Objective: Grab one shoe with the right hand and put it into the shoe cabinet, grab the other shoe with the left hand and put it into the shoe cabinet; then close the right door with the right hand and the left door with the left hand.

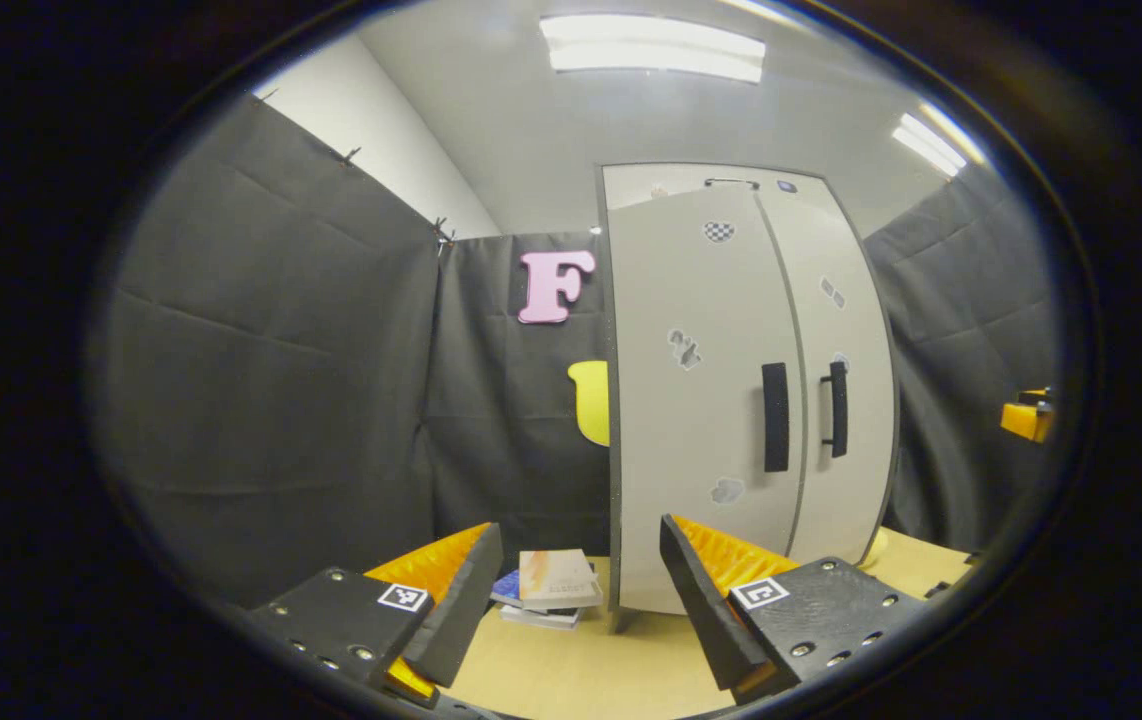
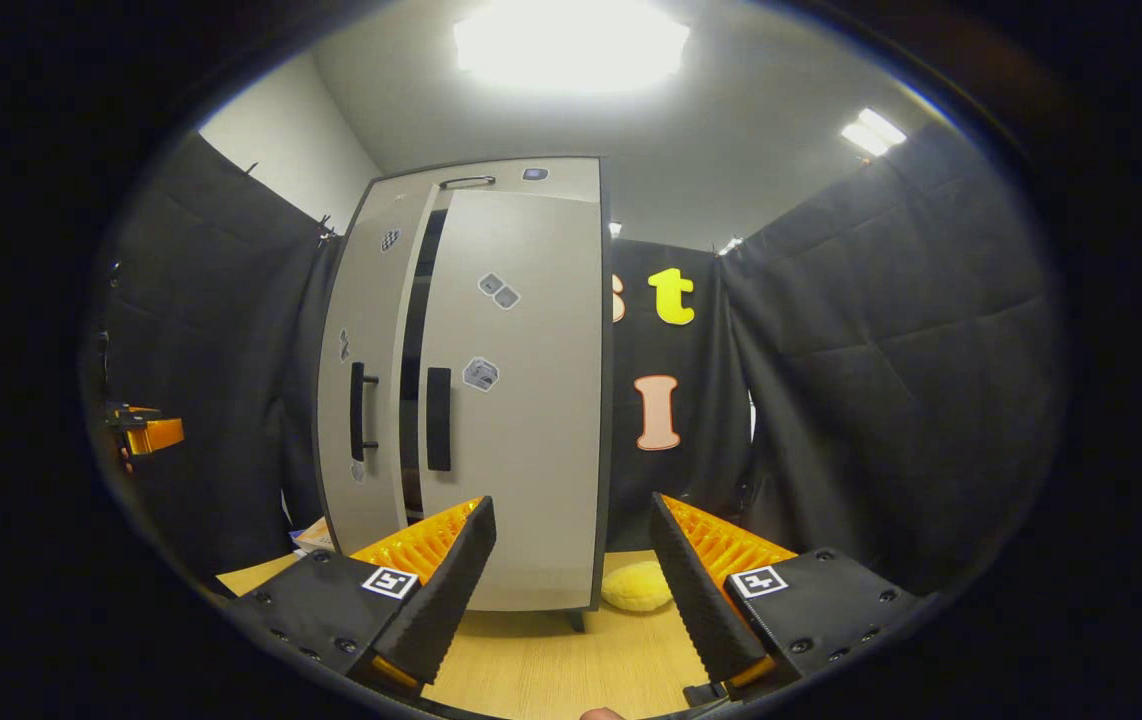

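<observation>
Left gripper view is looking across a pale wooden bench [image 1: 571, 670] toward the shoe cabinet [image 1: 731, 400], which is standing upright near the booth's back wall with open bench showing in front of it. The left gripper [image 1: 581, 590] is hovering low with its jaws spread wide and nothing between them. Two doors are facing the camera, the left door [image 1: 696, 420] and the right door [image 1: 841, 380], each carrying one dark vertical handle; from here both are looking closed or nearly so. A small stack of books [image 1: 551, 590] is lying on the bench just beside the cabinet's left edge. The other gripper is peeking in at the far right rim. In the right gripper view the right gripper [image 2: 571, 590] is likewise hanging with its jaws wide apart and empty, bare bench between them. Here the right door [image 2: 521, 400] is sitting slightly proud of the left door [image 2: 361, 380], a dark vertical gap running between the two. One yellow fluffy object [image 2: 638, 587], possibly a slipper, is resting on the bench beside the cabinet's right foot.
</observation>
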{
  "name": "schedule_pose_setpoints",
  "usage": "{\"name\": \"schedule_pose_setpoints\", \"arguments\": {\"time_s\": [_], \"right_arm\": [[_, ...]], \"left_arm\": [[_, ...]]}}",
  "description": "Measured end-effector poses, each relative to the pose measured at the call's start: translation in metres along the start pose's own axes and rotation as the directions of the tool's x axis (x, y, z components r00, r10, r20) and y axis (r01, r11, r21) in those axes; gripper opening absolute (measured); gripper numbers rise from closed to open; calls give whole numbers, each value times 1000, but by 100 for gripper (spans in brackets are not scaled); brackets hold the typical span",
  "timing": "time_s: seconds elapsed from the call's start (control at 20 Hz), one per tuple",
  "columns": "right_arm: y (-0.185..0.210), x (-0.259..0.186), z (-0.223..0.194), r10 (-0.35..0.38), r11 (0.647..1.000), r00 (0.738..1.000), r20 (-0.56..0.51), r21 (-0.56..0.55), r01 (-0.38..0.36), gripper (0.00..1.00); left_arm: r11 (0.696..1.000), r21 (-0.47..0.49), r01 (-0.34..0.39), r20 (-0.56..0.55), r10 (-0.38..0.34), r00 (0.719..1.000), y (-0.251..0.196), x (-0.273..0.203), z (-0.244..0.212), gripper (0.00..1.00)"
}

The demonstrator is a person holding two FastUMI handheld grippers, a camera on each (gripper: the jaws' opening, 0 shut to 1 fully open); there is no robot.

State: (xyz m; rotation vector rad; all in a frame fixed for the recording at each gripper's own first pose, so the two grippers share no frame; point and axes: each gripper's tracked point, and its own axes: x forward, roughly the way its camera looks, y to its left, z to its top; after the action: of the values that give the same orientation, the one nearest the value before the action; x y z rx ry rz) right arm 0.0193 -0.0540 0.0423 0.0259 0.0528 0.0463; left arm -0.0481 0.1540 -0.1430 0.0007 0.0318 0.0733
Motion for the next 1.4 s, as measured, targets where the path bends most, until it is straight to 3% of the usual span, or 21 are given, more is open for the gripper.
{"name": "schedule_pose_setpoints", "arguments": {"time_s": [0.1,0.6,0.65,0.7,1.4], "right_arm": [[-1,-6,-2,-5,1000,1000,-4,4,5,98],[-4,-19,0,-11,1000,1000,-1,25,11,98],[-4,-19,0,-11,1000,1000,-1,27,11,98],[-4,-19,0,-9,1000,1000,0,29,9,98],[0,-3,4,1,1000,1000,1,28,-1,98]], "left_arm": [[1000,13,-3,-1,4,1000,0,-8,-2,100],[1000,27,-12,-4,12,1000,-1,-30,1,100],[1000,28,-10,-4,10,1000,-2,-30,1,93],[1000,29,-11,-2,11,1000,-1,-29,2,100],[999,36,-36,1,36,999,3,-18,4,100]]}}
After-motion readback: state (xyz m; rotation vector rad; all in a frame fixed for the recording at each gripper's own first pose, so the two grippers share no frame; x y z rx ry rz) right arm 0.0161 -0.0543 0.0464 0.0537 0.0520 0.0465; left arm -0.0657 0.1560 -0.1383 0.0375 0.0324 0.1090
